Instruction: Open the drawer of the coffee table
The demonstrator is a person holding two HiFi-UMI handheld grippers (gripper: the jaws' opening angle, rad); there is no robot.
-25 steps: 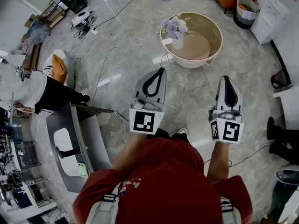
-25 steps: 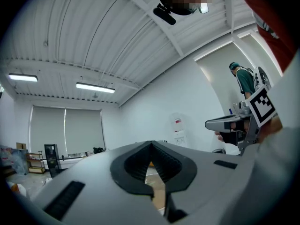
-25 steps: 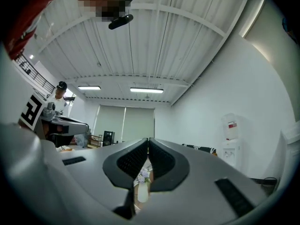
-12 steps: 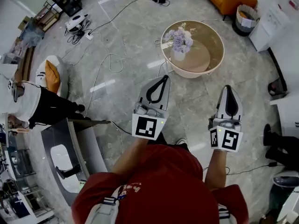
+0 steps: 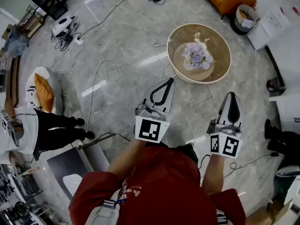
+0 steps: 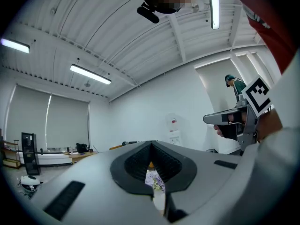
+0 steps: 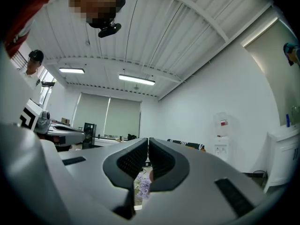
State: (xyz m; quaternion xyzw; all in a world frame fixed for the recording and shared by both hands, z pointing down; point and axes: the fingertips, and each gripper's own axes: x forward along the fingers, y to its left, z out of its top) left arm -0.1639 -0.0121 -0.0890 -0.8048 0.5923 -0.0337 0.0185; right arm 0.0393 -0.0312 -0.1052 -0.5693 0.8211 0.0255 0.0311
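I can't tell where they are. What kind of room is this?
Probably a pretend living room inside an office or lab: there's an orange sofa and a round coffee table, yet also a water dispenser.

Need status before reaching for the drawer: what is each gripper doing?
Left gripper: closed, empty.
Right gripper: closed, empty.

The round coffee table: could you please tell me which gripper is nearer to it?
Left, by a little, judging from the head view. The left gripper points at the coffee table's lower-left rim. The right gripper sits farther back, below its lower-right rim. Neither touches it.
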